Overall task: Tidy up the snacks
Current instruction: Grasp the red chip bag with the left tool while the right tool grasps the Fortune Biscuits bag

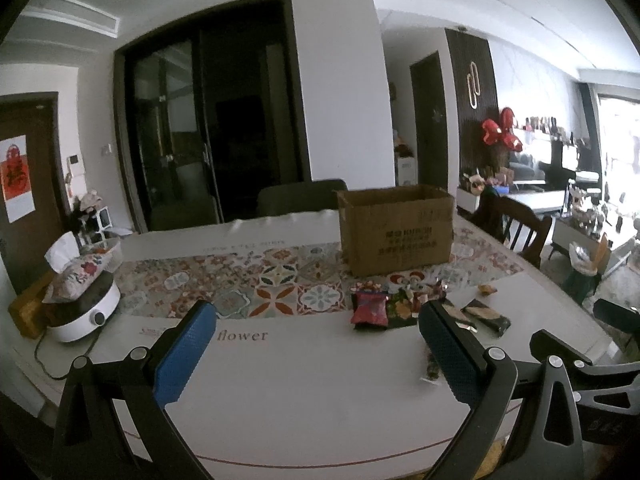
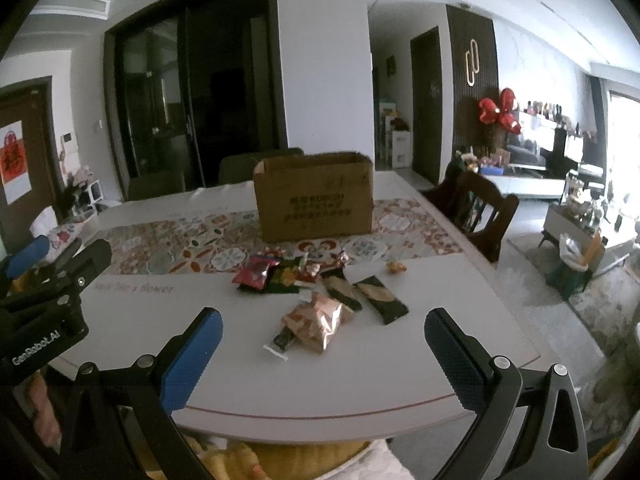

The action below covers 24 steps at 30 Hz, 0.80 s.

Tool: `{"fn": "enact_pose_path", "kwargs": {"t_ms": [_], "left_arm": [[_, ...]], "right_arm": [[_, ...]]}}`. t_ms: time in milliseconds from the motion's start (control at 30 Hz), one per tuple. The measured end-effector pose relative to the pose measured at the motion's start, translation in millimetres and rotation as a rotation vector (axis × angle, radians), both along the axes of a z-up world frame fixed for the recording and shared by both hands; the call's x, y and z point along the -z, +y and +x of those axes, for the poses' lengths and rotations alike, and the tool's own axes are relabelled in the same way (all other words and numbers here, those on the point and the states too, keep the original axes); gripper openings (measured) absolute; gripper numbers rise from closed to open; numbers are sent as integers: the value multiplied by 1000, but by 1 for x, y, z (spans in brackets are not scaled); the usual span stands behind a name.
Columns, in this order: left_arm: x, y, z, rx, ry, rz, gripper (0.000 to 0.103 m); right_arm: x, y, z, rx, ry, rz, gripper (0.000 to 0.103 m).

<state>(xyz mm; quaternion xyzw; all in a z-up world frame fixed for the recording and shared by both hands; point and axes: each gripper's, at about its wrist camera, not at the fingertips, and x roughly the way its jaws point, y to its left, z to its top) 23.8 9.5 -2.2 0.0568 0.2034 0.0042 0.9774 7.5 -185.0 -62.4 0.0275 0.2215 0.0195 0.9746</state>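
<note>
Both claws gape empty over the white table [image 2: 360, 380]; snacks [image 2: 316, 320] lie before a cardboard box [image 2: 316, 200].

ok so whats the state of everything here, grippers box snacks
left gripper: open, empty, above the table
right gripper: open, empty, facing the snacks
cardboard box: upright, top open, on the patterned runner
pink snack bag: lying flat on the table, nearest the right gripper
two dark snack packets: lying flat, side by side
red snack bag: lying flat, in front of the box
tissue box: tissue sticking out
</note>
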Motion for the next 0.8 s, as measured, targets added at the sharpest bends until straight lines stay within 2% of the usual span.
{"fn": "enact_pose_path", "kwargs": {"t_ms": [167,300,467,667,800], "left_arm": [[16,3,24,8,15,52,103],[32,1,49,56,45,101,103],[51,3,89,138,136,61,96],[66,5,128,190,177,49,93],[81,4,157,242,236,20,89]], "right_arm": [[13,7,25,3,47,9,102],[21,10,46,30,64,21,102],[32,10,76,62,116,90,99],[50,15,112,119,192,152,93],[64,16,132,148,249,188,88]]}}
